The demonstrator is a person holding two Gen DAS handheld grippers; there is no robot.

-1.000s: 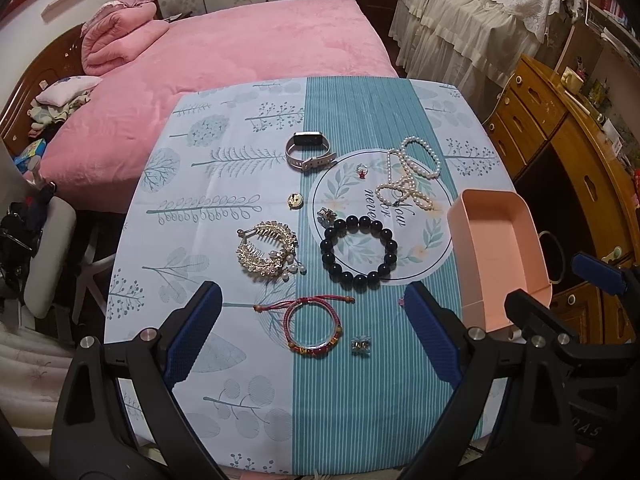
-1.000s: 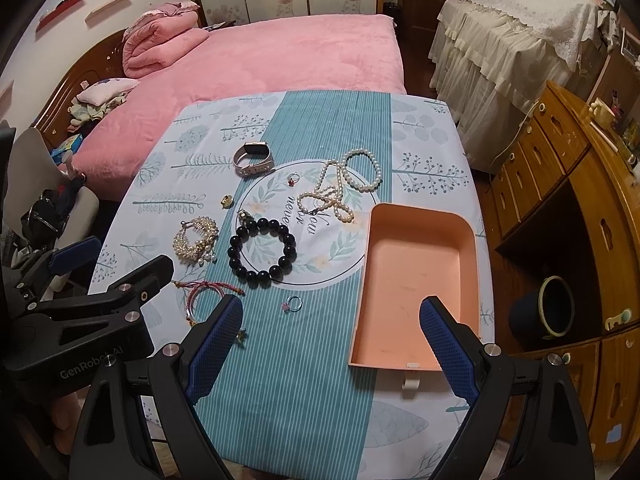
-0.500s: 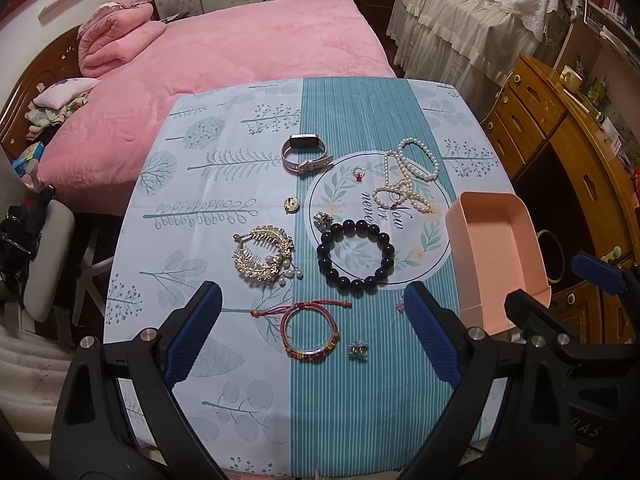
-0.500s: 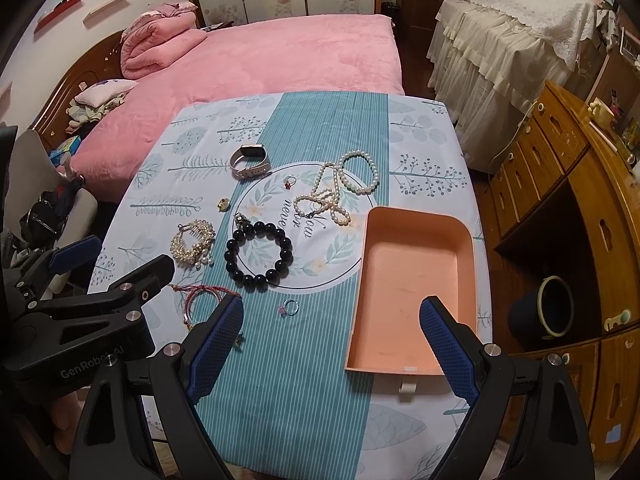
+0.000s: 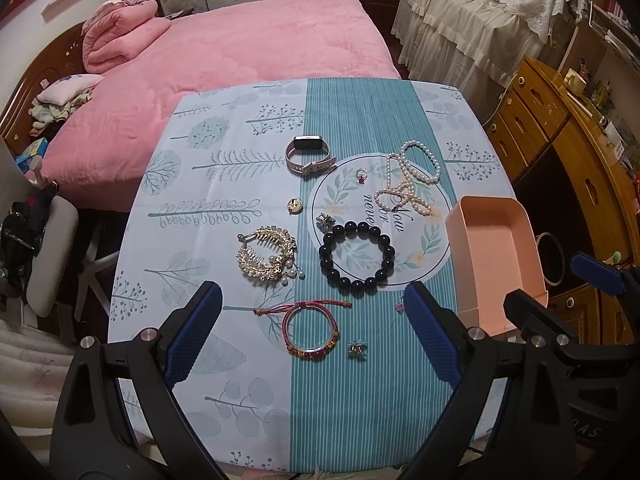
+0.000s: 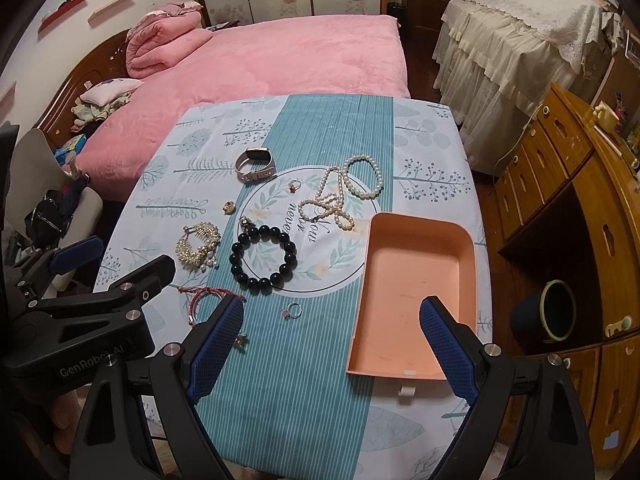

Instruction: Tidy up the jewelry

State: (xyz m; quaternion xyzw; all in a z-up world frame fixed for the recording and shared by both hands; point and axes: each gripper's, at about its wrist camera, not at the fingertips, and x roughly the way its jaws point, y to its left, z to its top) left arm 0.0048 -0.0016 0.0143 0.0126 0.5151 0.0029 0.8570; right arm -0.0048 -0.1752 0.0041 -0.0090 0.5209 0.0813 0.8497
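Jewelry spread on tablecloth [image 5: 248,364]: black bead bracelet [image 5: 357,257] at centre, pearl necklace [image 5: 412,178] at 1 o'clock from it, watch [image 5: 310,156] at 11, gold hair comb [image 5: 267,257] at 9, red cord bracelet [image 5: 310,330] at 7. Pink tray [image 6: 416,292] at 3 o'clock, empty. Left gripper [image 5: 312,336] and right gripper [image 6: 332,340] both spread wide, holding nothing.

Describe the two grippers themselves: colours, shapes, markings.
Both are matte black plastic frames with two angled fingers and silver screws. The left gripper and right gripper have textured blue pads on the inner finger faces. In the right view the left gripper's side reads "GenRobot.AI" in white. No cables or sleeves show.
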